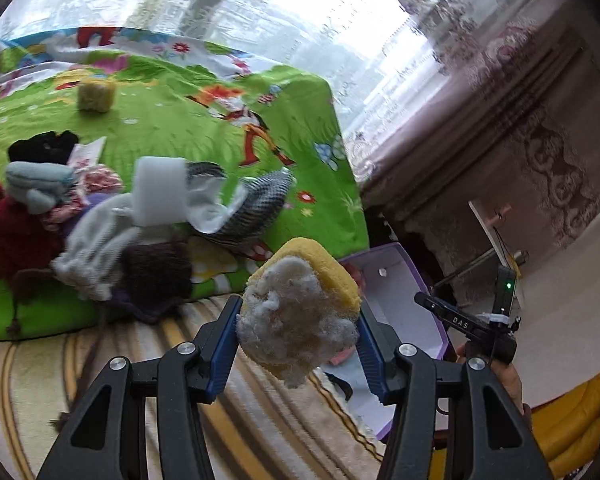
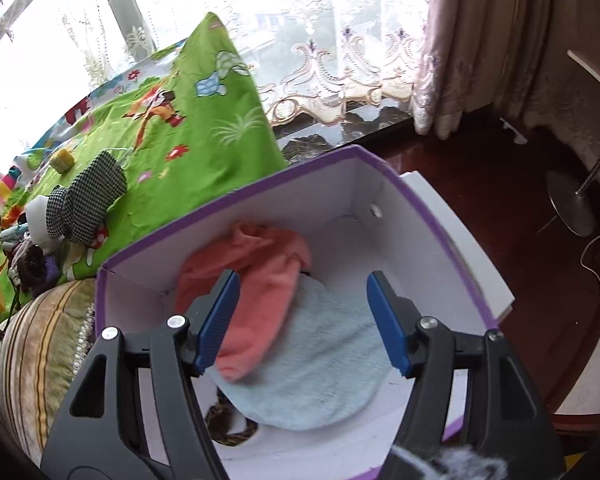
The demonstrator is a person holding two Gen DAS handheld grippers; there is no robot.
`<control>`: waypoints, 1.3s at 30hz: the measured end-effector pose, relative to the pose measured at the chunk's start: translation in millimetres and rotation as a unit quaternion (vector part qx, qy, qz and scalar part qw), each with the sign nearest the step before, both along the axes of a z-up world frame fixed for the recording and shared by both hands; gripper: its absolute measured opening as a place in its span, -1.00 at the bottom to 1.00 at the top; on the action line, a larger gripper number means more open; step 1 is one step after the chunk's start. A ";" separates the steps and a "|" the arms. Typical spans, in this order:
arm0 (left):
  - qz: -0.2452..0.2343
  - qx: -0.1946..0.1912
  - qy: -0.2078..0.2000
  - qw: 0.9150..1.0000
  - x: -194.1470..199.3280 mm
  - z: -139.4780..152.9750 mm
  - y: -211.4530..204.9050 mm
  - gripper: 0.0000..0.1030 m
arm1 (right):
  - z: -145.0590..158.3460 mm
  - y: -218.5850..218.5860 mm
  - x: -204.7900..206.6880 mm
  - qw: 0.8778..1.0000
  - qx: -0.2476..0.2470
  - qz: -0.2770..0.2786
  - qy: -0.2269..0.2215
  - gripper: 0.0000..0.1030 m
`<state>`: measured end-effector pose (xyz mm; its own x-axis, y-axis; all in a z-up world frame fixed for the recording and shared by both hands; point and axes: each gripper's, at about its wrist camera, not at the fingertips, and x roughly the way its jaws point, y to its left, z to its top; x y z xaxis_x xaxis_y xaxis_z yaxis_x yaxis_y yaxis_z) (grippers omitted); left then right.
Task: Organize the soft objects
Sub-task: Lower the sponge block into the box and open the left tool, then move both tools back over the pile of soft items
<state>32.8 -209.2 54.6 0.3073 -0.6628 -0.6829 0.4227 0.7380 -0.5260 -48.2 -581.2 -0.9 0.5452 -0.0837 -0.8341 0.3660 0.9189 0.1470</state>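
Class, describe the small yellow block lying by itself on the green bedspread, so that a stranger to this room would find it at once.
Start at the green cartoon-print bedspread below the lace-curtained window. Past the heap of knitted socks and hats, toward the window, a small yellow sponge cube sits alone on the cloth. Unlike the fluff-backed yellow sponge clamped in the left gripper, it is untouched and plain.

Green cartoon bedspread (image 1: 172, 120) carries a clothes pile (image 1: 100, 220) and yellow sponge (image 1: 96, 96).
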 end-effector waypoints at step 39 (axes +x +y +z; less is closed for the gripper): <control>-0.118 0.092 -0.003 0.989 -44.6 -31.3 -115.7 0.62 | 15.5 5.8 -28.4 0.999 0.015 0.017 -0.041 0.44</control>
<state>-11.8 -324.9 23.2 0.1644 -0.5806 -0.7974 0.5971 0.7020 -0.3881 -76.6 -575.4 14.6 0.6136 -0.0399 -0.7886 0.3212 0.9250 0.2031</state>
